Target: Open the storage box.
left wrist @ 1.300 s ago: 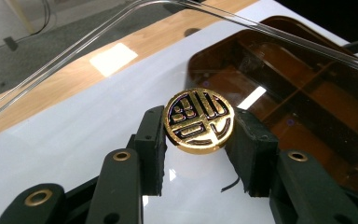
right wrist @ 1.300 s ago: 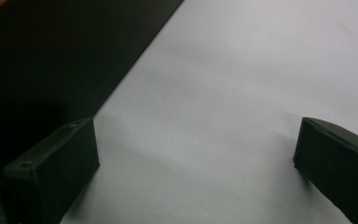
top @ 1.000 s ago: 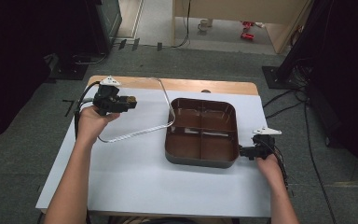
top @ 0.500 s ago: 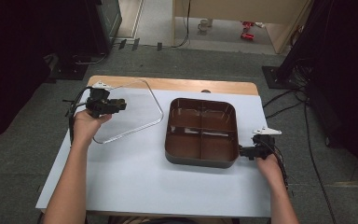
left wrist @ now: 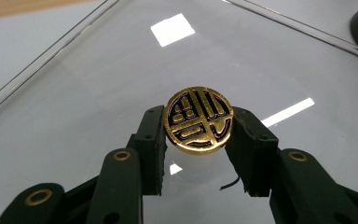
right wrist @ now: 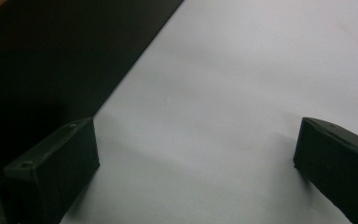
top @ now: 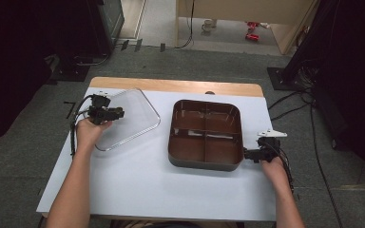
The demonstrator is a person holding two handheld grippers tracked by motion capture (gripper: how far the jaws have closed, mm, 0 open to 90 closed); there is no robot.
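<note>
A clear, rounded-square lid (top: pixel 132 119) lies on the left part of the white table (top: pixel 138 185), beside a brown four-compartment tray (top: pixel 204 164). My left gripper (top: pixel 118 113) is shut on the lid's round gold knob (left wrist: pixel 198 119), and both black pads press its sides over the lid's clear sheet (left wrist: pixel 88 88). My right gripper (top: pixel 247 154) stands open just off the tray's right front corner. Between its fingers there is bare table (right wrist: pixel 242 70), and the dark tray wall (right wrist: pixel 51 56) is close at one side.
The tray's compartments look empty. A wooden strip (top: pixel 171 85) runs along the table's far edge. Cables trail from both grippers. Dark equipment and a grey floor surround the table.
My left gripper has carried the lid leftwards and down, from tilted near the tray to nearly flat on the table's left. The right hand has kept still.
</note>
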